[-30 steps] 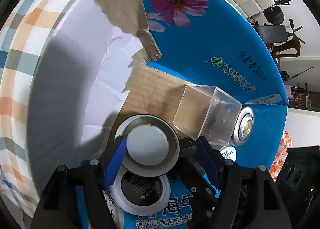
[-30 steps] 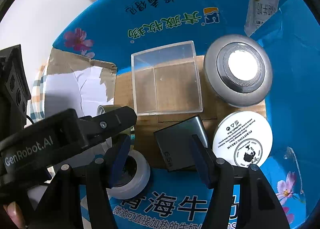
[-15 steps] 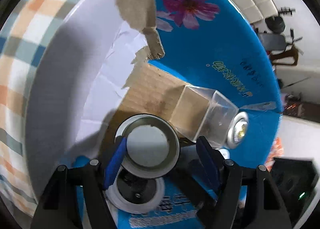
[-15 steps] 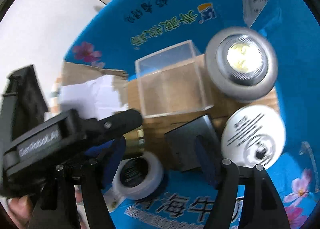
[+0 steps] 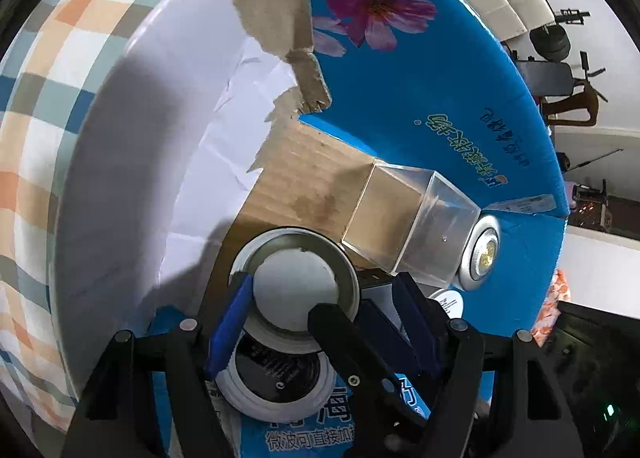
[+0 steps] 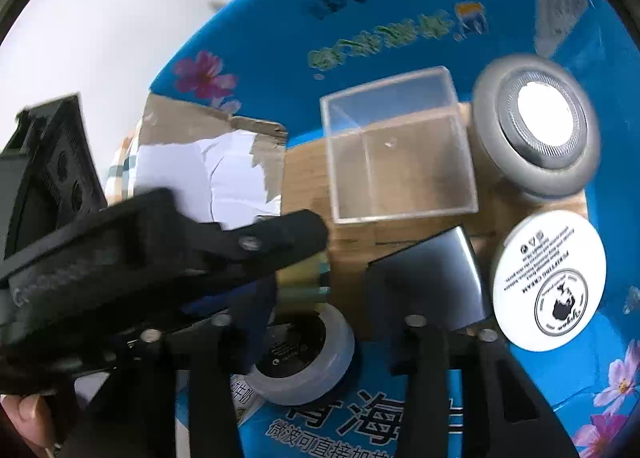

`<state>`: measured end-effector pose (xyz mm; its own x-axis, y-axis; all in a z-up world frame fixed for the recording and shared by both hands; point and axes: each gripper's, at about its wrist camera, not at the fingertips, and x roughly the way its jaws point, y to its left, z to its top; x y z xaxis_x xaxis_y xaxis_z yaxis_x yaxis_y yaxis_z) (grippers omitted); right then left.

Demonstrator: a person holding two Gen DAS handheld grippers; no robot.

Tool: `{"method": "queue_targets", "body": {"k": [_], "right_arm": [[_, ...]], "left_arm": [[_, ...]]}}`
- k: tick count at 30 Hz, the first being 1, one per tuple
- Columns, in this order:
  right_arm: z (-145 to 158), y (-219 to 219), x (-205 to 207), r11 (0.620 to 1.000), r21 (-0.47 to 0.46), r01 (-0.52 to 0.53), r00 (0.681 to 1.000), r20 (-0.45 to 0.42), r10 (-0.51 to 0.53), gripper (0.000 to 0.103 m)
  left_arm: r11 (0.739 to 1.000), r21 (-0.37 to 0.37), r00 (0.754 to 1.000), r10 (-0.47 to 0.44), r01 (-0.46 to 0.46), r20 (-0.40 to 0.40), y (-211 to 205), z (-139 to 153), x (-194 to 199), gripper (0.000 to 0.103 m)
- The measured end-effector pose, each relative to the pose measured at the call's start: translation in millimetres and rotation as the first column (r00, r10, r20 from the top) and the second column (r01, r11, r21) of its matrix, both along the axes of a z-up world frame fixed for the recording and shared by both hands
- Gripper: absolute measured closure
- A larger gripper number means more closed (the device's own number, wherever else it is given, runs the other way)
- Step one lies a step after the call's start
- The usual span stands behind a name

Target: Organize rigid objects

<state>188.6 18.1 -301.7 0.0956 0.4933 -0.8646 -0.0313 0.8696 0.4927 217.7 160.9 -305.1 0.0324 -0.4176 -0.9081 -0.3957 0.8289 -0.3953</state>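
Glossy blue printed cardboard box point(image 6: 280, 42) with torn, rough brown patches; clear smooth plastic cube point(image 6: 400, 146); brushed metal puck light point(image 6: 536, 138); matt white jar lid point(image 6: 550, 282); checked cloth point(image 5: 36, 98).

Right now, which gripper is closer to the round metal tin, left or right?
Left. The left gripper straddles the round metal tin, one finger at its rim. The right gripper sits beside it, over the white-rimmed jar and dark box.
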Motion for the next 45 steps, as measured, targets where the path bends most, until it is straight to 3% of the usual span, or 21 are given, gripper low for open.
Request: {"method": "queue_targets", "body": {"k": [3,11,18,22,27,37,45], "right_arm": [[3,6,1,1.0,-0.003,-0.005,1.0,-0.005,0.005,0.071],[-3,18,6,1.0,0.0,-0.03,1.0,0.005,0.03,0.069],[-11,30,10,0.997,-0.049,-0.053,0.998,0.015,0.054,0.069],[-11,31,5,0.996,-0.067,-0.061,0.998,-0.01,0.06,0.068],[-23,15,5,1.0,0.019,0.003,0.998,-0.065,-0.002,0.068],[-38,25,-2,0.999,-0.014,-0.032,0.999,-0.021,0.032,0.068],[-25,24,3,0.999,-0.013,-0.03,1.0,-0.004,0.03,0.059]], "left_arm": [[1.0,0.005,1.0,0.001,-0.001,-0.013,-3,2,1,0.033],[0.999,0.036,1.0,-0.004,0.005,-0.02,-6,7,-5,0.033],[0.999,0.051,1.0,-0.009,0.01,-0.017,-3,1,-9,0.043],[0.996,0.08,1.0,-0.03,0.029,0.001,-4,-1,-9,0.042],[0.993,0.112,0.999,-0.049,0.049,-0.001,-10,0,-6,0.039],[0.985,0.169,0.999,-0.045,0.042,0.011,-17,2,-10,0.039],[0.992,0.125,1.0,-0.005,0.005,0.001,-13,4,-16,0.039]]}}
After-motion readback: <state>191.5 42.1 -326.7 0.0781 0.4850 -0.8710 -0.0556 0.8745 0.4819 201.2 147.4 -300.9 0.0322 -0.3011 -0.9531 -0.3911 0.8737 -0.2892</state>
